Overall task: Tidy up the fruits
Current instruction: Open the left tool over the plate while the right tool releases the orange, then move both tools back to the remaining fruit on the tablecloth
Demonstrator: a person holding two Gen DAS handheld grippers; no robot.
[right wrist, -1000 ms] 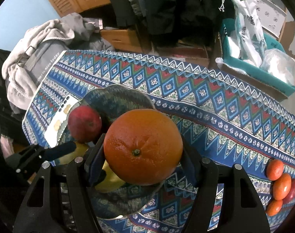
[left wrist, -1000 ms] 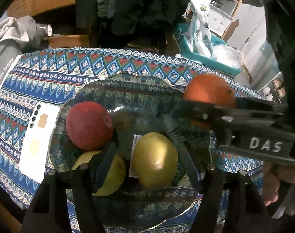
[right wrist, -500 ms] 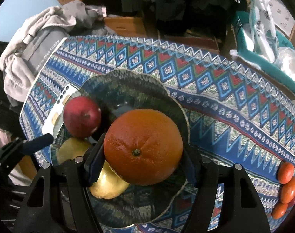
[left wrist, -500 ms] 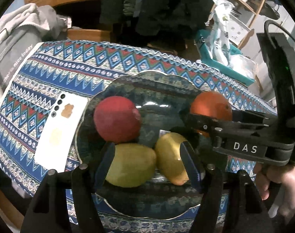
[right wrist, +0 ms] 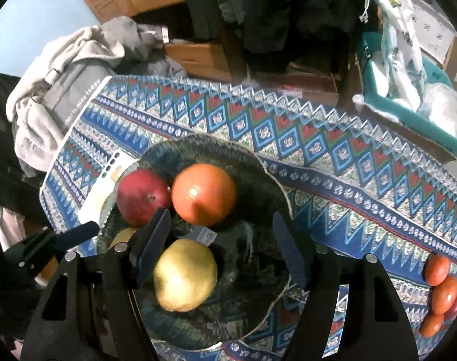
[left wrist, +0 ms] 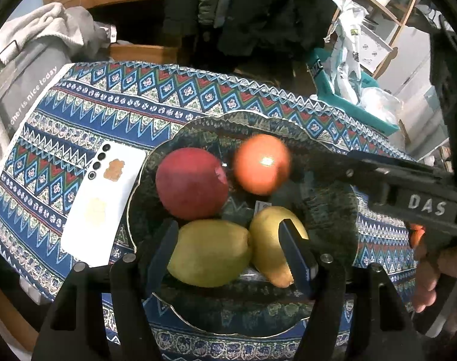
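Note:
A dark patterned glass bowl (left wrist: pixel 258 117) (right wrist: pixel 216 141) sits on the blue zigzag tablecloth. In it lie a red apple (left wrist: pixel 192 183) (right wrist: pixel 144 197), an orange (left wrist: pixel 261 164) (right wrist: pixel 204 194), a yellow-green lemon (left wrist: pixel 210 252) and a yellow pear-like fruit (left wrist: pixel 267 240) (right wrist: pixel 184 275). The orange rests free beside the apple. My right gripper (right wrist: pixel 220 219) hovers over the bowl, its jaws opening with nothing between them. My left gripper (left wrist: pixel 225 231) is open above the lemon and the yellow fruit, gripping neither.
A white phone (left wrist: pixel 99 207) lies left of the bowl. Three small tangerines (right wrist: pixel 439 285) sit near the cloth's right edge. Grey clothes (right wrist: pixel 63 75) pile up at the far left, and a teal crate (right wrist: pixel 409 105) with bags stands behind. A hand (left wrist: pixel 439 270) holds the right gripper.
The orange has left the right gripper's jaws and now lies in the bowl beside the apple. The left gripper has shifted over the bowl, so the lemon and the yellow fruit show between its fingers.

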